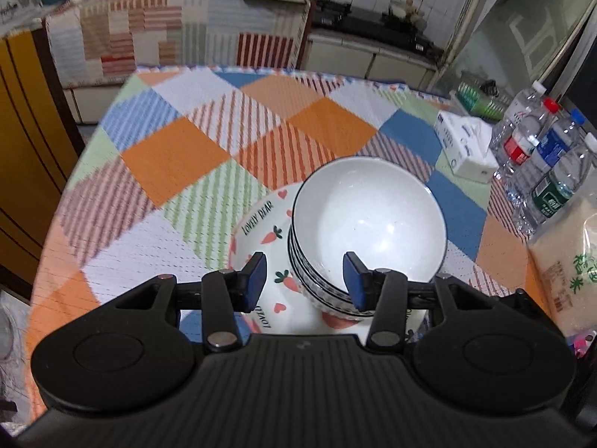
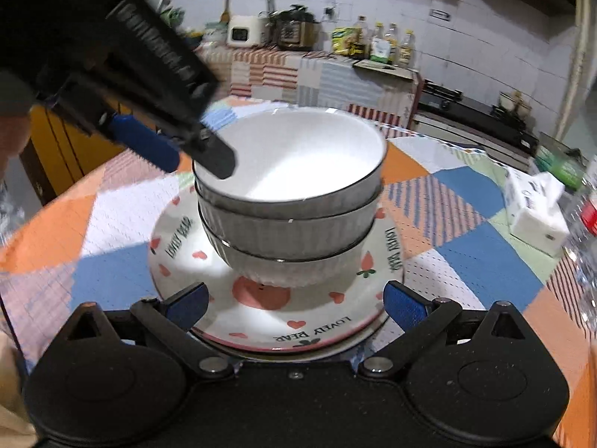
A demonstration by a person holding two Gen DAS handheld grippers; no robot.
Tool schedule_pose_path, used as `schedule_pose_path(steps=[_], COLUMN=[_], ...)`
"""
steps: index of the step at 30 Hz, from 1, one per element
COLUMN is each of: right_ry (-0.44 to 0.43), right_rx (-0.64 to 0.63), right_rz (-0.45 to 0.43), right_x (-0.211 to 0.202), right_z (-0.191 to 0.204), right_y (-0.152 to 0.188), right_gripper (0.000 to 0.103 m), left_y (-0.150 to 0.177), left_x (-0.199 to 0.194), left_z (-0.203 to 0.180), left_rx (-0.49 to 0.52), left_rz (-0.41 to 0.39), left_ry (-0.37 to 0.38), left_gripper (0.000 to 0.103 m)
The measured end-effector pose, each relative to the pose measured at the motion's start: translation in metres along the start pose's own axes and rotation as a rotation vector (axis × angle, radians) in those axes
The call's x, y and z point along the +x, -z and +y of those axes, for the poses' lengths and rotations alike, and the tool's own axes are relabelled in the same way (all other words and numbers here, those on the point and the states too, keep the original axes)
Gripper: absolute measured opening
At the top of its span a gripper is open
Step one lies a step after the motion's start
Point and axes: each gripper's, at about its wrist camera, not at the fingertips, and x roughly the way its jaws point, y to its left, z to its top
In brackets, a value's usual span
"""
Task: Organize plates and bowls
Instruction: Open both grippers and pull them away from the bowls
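Three white ribbed bowls [image 2: 287, 201] with dark rims stand nested in a stack on the "Lovely Bear" carrot-print plates [image 2: 298, 321]. The plates lie stacked on the checked tablecloth. In the left wrist view the bowl stack [image 1: 367, 220] and the plates [image 1: 257, 235] lie just ahead of my left gripper [image 1: 306, 280], which is open above the stack's near left rim and holds nothing. My right gripper [image 2: 294, 306] is open, its fingers spread on either side of the plates' near edge. The left gripper [image 2: 179, 153] also shows in the right wrist view, over the top bowl's left rim.
A tissue box [image 1: 466, 149] and several water bottles [image 1: 541, 164] stand at the table's right edge, with a bag of rice [image 1: 567, 261] nearer. A cloth-covered counter [image 1: 179, 33] with appliances is behind the table. A yellow cabinet [image 1: 26, 142] is to the left.
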Motion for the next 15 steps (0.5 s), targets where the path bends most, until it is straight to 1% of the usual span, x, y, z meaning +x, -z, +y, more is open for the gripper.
schedule_pose_path(steps=[3, 5, 8, 10, 12, 15], right_ry=[-0.003, 0.015, 0.042, 0.052, 0.041, 0.038], right_rx=[0.058, 0.069, 0.070, 0.087, 0.107, 0.129], right_rz=[0.006, 0.001, -0.002, 0.001, 0.018, 0.016], right_x=[-0.012, -0.020, -0.032, -0.042, -0.050, -0.066], right_z=[-0.008, -0.009, -0.010, -0.013, -0.014, -0.014], right_y=[-0.010, -0.014, -0.021, -0.025, -0.029, -0.035], right_gripper=[0.101, 0.101, 0.101, 0.101, 0.101, 0.101], left_y=[0.003, 0.005, 0.009, 0.013, 0.019, 0.028], left_x=[-0.021, -0.035, -0.053, -0.065, -0.077, -0.094], left_z=[-0.002, -0.002, -0.004, -0.004, -0.002, 0.004], left_rx=[0.011, 0.016, 0.032, 0.037, 0.037, 0.038], left_rz=[-0.024, -0.032, -0.050, -0.049, -0.048, -0.036], left_ry=[0.000, 0.013, 0.009, 0.003, 0.004, -0.008], left_gripper=[0.046, 0.046, 0.046, 0.046, 0.047, 0.048])
